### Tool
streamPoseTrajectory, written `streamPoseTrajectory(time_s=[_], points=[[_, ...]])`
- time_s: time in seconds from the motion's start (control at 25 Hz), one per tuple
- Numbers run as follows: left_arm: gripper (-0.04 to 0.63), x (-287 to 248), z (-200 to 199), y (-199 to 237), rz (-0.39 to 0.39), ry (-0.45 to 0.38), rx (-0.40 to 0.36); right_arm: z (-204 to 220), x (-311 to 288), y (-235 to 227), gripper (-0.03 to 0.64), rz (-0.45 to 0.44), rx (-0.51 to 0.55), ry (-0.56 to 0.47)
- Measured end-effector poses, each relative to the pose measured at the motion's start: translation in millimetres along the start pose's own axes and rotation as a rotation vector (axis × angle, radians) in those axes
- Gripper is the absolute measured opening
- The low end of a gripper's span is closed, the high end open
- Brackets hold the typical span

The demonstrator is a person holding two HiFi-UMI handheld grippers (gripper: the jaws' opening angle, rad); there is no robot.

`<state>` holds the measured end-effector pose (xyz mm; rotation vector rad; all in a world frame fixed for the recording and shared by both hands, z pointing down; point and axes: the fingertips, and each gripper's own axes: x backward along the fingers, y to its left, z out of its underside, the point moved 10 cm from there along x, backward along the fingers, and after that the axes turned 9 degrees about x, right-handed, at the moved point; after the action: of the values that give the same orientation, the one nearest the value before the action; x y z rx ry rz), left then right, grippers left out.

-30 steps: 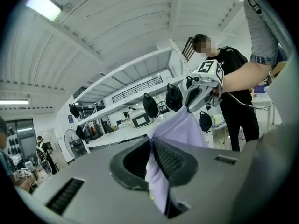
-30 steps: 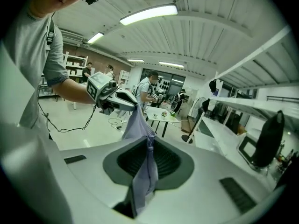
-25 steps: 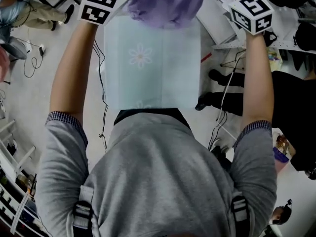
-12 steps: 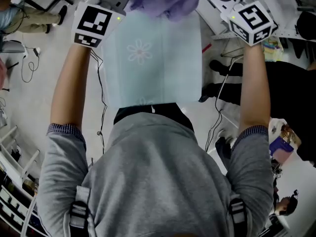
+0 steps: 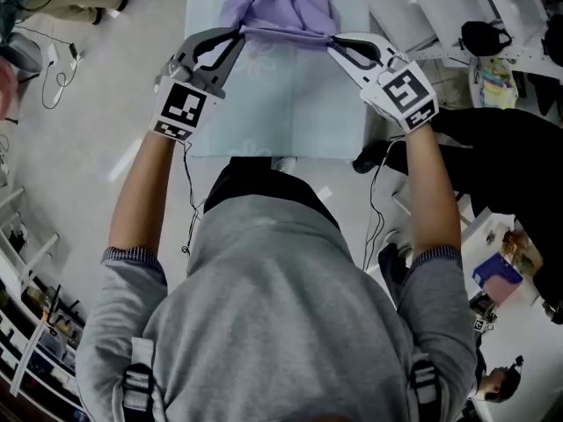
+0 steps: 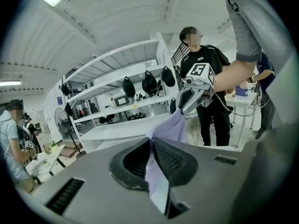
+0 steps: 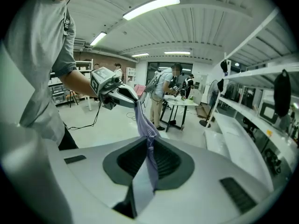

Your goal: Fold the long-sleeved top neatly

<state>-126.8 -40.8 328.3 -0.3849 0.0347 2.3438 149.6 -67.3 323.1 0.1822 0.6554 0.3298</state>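
Workshop floor with white shelving [image 6: 117,99] and a few people standing around. Pale blue counter [image 5: 290,121] with a flower print sits right in front of the person.

- Purple top [image 5: 283,5]: mostly bunched up on the far end of the counter, and its near edge is pulled into a taut line between both grippers.
- Left gripper [image 5: 236,33]: at the left end of that edge, over the counter's far left part. Its own view shows both jaws pressed together on a thin fold of the fabric [image 6: 169,129], which runs out from the jaws toward the other gripper.
- Right gripper [image 5: 335,42]: at the right end of the edge, over the far right part. Jaws clamped on a fold too [image 7: 145,125], with a strip of fabric trailing back through them.
- The grippers point inward at each other, with the top spanning the gap and hanging on the far side of it.
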Motion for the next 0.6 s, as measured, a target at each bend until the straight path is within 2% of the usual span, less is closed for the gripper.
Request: streamPoseTrajectory(time_s=[0.36,0.6], points=[[0.044,48,112,-95,0.036,0.153,0.050,70,-19,131,0.057,-0.102,-0.064,0.057],[0.044,65,181,-137,0.081,0.260,0.091,113,-40,203,0.057,-0.123,-0.081,0.108]])
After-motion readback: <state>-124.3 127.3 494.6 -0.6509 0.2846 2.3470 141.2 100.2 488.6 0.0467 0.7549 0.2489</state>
